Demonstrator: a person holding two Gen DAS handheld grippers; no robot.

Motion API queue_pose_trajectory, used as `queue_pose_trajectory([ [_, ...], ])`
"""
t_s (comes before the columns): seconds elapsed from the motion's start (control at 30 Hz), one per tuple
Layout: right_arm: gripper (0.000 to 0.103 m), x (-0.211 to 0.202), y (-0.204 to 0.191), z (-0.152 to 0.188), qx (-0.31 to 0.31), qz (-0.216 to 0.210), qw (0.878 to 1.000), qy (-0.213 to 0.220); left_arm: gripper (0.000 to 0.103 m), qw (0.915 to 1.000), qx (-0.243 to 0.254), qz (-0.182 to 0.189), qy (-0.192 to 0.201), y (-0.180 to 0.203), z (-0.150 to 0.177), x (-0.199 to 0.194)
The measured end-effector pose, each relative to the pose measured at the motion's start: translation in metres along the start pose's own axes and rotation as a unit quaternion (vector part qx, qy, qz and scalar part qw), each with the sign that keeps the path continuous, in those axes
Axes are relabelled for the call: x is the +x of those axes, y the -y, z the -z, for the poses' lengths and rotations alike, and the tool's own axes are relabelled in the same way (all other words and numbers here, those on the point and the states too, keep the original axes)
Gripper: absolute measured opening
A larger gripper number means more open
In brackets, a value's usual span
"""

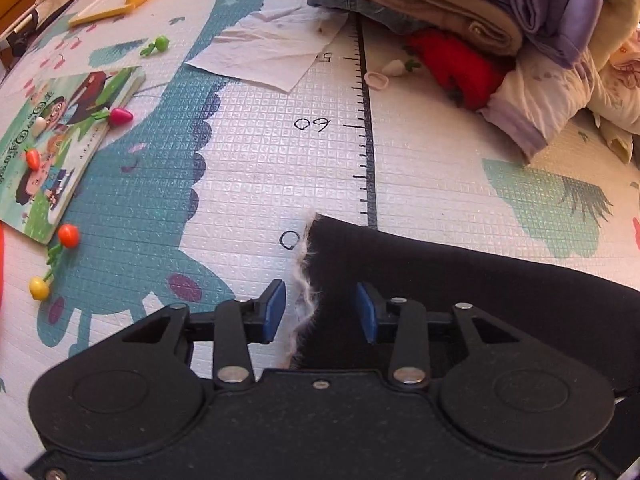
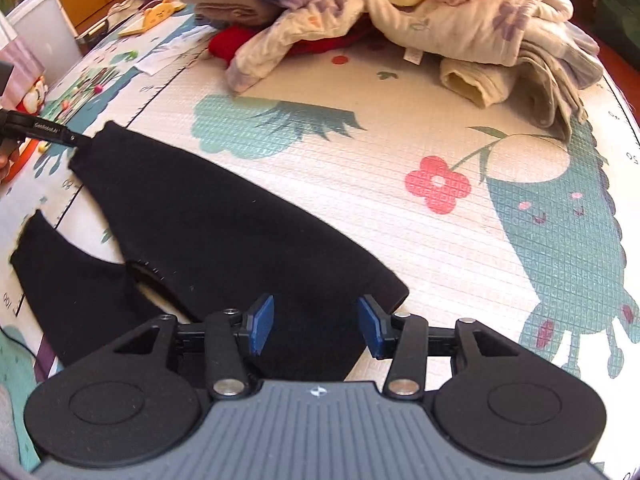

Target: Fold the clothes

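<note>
The black garment point(image 1: 460, 292) is spread beneath both claws: its frayed hem is seen between the parted left gripper point(image 1: 321, 312) pads, ungripped. The right gripper point(image 2: 316, 326) is likewise held apart, grasping nothing. A patterned play mat point(image 2: 440, 264) lies beyond.

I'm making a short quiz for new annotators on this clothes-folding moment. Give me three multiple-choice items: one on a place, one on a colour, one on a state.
1. Where does the pile of unfolded clothes lie relative to the black garment?
A. Beyond it, at the far side of the play mat
B. Under it
C. Between the pads

2. What colour are the pads of the left hand-held gripper?
A. Red
B. Blue
C. Yellow

3. How does the right hand-held gripper stand?
A. Clamped on a book
B. Shut with nothing near
C. Jaws apart over the black garment, pads not pressing

Answers: 1 A, the pile sits at the top of both views, past the garment. 2 B, both pads show blue. 3 C, a wide gap shows between the pads, with black cloth below.
</note>
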State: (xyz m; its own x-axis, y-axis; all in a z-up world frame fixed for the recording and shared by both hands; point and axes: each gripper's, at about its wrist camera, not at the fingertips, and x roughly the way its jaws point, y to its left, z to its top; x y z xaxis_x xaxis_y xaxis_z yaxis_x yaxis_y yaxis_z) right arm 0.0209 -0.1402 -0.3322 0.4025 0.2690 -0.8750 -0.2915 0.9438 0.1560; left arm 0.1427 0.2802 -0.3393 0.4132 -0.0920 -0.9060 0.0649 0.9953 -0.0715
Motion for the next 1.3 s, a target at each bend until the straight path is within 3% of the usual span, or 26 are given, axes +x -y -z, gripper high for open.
queue_pose_trajectory([
  [0.07,0.052,0.006,0.008,-0.003,0.022,0.001,1.0,-0.002,0.038,0.9999,-0.005,0.014,-0.009,0.002,-0.004,0.008],
  [0.1,0.053,0.008,0.01,-0.002,0.028,0.0,1.0,-0.002,0.035,0.9999,0.012,0.003,-0.007,0.007,-0.004,0.01],
  [0.13,0.053,0.011,0.01,-0.001,0.029,-0.001,1.0,-0.004,0.016,0.9995,0.033,0.002,-0.001,0.013,-0.004,0.011],
  [0.17,0.053,0.013,0.01,0.0,0.028,-0.001,1.0,-0.006,0.005,0.9987,0.05,0.003,0.004,0.02,-0.004,0.011],
  [0.3,0.054,0.016,0.008,0.006,0.03,-0.003,1.0,-0.004,0.003,0.9929,0.114,-0.005,0.032,0.045,-0.012,0.006],
  [0.43,0.055,0.013,0.007,0.008,0.028,-0.003,1.0,0.001,0.003,0.9888,0.108,0.001,0.103,0.049,-0.038,-0.017],
  [0.5,0.055,0.011,0.008,0.01,0.027,-0.004,1.0,0.003,0.005,0.9885,0.098,-0.008,0.115,0.049,-0.048,-0.02],
  [0.57,0.055,0.008,0.008,0.014,0.022,-0.002,1.0,0.004,0.014,0.9905,0.105,-0.029,0.084,0.053,-0.05,-0.01],
  [0.6,0.055,0.007,0.008,0.015,0.018,-0.002,1.0,0.003,0.027,0.9904,0.111,-0.04,0.072,0.054,-0.047,-0.007],
  [0.63,0.055,0.005,0.007,0.017,0.014,-0.001,1.0,0.004,0.032,0.9894,0.119,-0.046,0.07,0.055,-0.041,-0.007],
  [0.8,0.055,-0.009,-0.006,0.023,-0.042,-0.006,0.999,0.024,0.032,0.9862,0.146,-0.055,0.055,0.045,-0.015,-0.02],
  [0.97,0.054,-0.021,-0.033,0.027,-0.128,-0.036,0.991,0.03,0.032,0.9885,0.148,0.017,0.022,0.031,0.023,-0.049],
  [1.03,0.054,-0.025,-0.045,0.031,-0.162,-0.051,0.985,0.024,0.032,0.9844,0.173,0.032,0.013,0.026,0.043,-0.06],
  [1.1,0.054,-0.03,-0.056,0.04,-0.208,-0.062,0.976,0.018,0.032,0.9741,0.224,0.031,0.012,0.025,0.067,-0.072],
  [1.17,0.054,-0.034,-0.067,0.05,-0.255,-0.072,0.964,0.008,0.032,0.962,0.272,0.026,0.014,0.023,0.091,-0.081],
  [1.3,0.054,-0.039,-0.086,0.077,-0.339,-0.082,0.937,-0.01,0.032,0.9468,0.321,0.025,0.007,0.019,0.132,-0.089],
])
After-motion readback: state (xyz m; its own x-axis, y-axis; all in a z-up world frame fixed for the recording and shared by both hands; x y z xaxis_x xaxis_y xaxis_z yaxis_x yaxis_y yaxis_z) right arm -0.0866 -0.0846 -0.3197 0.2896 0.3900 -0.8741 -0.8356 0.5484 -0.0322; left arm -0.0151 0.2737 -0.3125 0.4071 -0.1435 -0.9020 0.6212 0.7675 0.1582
